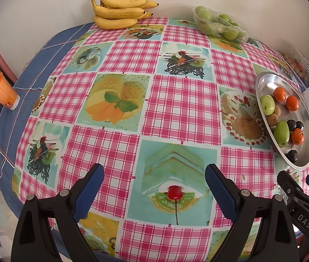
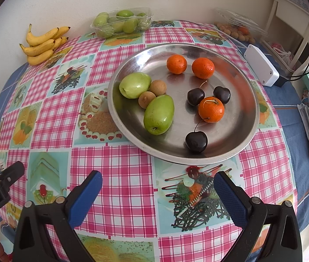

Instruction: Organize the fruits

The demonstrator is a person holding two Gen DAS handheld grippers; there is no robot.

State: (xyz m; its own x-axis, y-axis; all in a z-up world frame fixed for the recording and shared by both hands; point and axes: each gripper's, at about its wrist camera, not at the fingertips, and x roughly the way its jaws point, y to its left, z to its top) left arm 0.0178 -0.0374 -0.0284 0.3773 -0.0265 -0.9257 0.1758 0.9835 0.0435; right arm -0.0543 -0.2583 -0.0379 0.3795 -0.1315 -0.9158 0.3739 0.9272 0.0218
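Both claws, left gripper (image 1: 154, 190) and right gripper (image 2: 157, 193), hang spread and empty. Mixed fruit sits ahead of the right one in the round steel tray (image 2: 230, 152): green fruits (image 2: 158, 114), orange mandarins (image 2: 211, 109), dark cherries (image 2: 196, 141). I'd pinch round ones gently across the middle.

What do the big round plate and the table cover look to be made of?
Plate: metal, likely steel or aluminium, brushed grey, mirroring the oranges on it. Table cover: probably vinyl or oilcloth, with glossy printed checks and dessert pictures and a faint sheen.
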